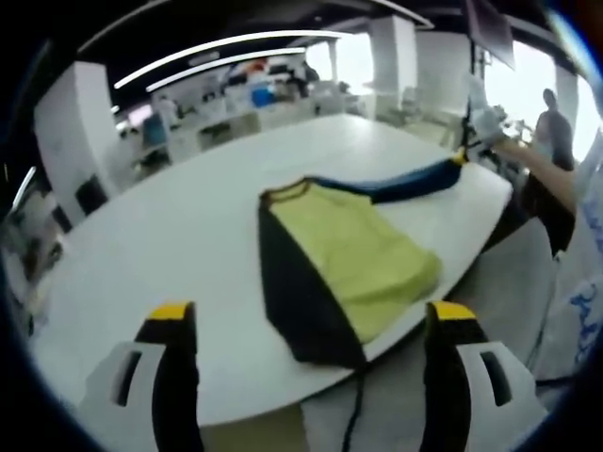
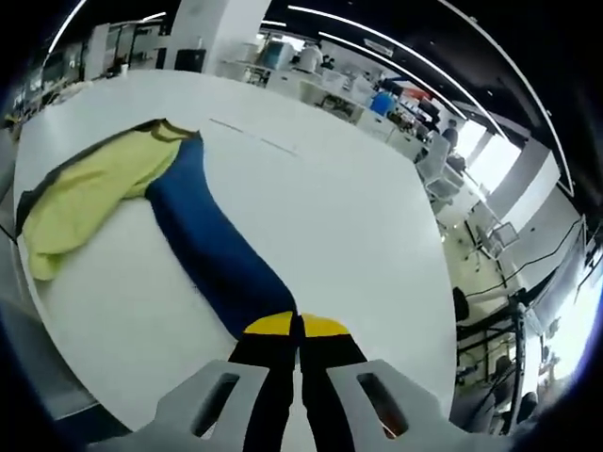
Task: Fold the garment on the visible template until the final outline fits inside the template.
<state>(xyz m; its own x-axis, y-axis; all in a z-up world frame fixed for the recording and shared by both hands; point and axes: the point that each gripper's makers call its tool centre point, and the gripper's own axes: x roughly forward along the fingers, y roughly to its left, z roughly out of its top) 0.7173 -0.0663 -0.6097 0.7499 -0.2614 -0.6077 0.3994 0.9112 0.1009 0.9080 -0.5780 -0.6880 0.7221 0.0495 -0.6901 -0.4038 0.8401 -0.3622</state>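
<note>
Right gripper clamped on the blue sleeve end of the garment, stretched out flat from the yellow-and-black body near the white desk edge, left gripper hovering wide open short of the desk, holding nothing.

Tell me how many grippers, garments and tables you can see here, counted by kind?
Grippers: 2, the left gripper open, the right gripper shut on the blue sleeve
Garments: 1, a yellow, black and blue garment
Tables: 1, the white table in front
Total: 4
</note>
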